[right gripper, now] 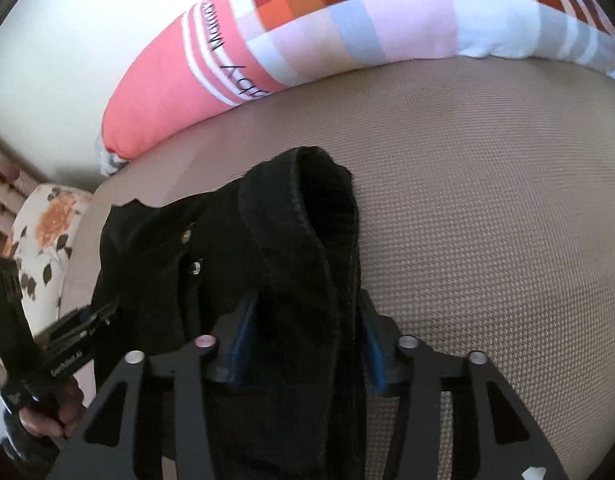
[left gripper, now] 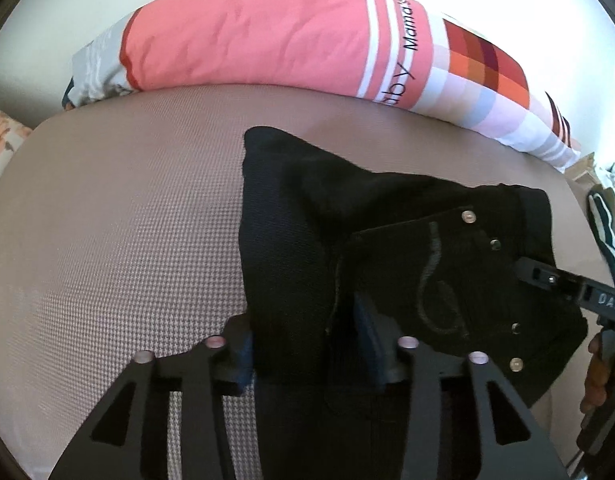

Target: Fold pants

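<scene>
The black pants (left gripper: 387, 248) are bunched on the beige mattress (left gripper: 127, 220), with a stitched back pocket and metal rivets facing up. My left gripper (left gripper: 307, 344) is shut on a fold of the pants between its blue pads. My right gripper (right gripper: 305, 340) is shut on the waistband edge of the pants (right gripper: 299, 240). In the left wrist view the right gripper (left gripper: 531, 272) shows at the pants' right edge. In the right wrist view the left gripper (right gripper: 95, 316) shows at the pants' left edge.
A long pink and checked pillow (left gripper: 267, 36) lies along the far side of the mattress by the white wall. A floral cushion (right gripper: 47, 232) sits at the left end. A striped cloth (left gripper: 603, 224) lies at the right edge.
</scene>
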Action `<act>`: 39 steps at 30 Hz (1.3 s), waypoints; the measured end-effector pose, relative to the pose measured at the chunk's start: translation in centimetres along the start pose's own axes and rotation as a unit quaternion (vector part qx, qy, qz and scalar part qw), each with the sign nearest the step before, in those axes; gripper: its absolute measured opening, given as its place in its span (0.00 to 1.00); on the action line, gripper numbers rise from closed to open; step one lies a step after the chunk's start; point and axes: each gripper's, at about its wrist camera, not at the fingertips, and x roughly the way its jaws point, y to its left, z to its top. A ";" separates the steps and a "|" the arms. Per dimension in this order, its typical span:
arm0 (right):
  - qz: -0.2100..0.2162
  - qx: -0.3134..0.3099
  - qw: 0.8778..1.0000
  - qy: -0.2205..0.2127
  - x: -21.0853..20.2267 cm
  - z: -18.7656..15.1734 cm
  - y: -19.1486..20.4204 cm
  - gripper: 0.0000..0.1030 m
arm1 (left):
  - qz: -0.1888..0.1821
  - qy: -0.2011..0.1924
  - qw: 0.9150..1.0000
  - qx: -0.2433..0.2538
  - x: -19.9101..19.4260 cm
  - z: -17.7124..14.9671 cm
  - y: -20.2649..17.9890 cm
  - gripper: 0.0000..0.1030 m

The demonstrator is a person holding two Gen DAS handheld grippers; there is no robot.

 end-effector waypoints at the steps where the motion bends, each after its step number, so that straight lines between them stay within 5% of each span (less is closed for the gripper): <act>1: 0.003 0.005 1.000 0.001 0.0 0.0 -0.3 0.45 | 0.000 -0.001 1.000 -0.003 0.1 -0.1 0.1 0.51; 10: -0.026 0.003 1.000 0.008 -1.5 -1.9 -0.2 0.49 | 0.047 -0.013 0.999 -0.004 -1.9 -1.8 -0.4 0.57; 18: -0.061 -0.031 0.997 -0.038 -6.4 -5.5 1.8 0.52 | 0.093 -0.035 0.995 0.001 -7.0 -5.8 -1.3 0.57; 39: -0.094 -0.108 0.983 -0.115 -13.4 -15.9 10.1 0.77 | 0.134 -0.099 0.986 -0.005 -17.1 -14.2 -3.9 0.57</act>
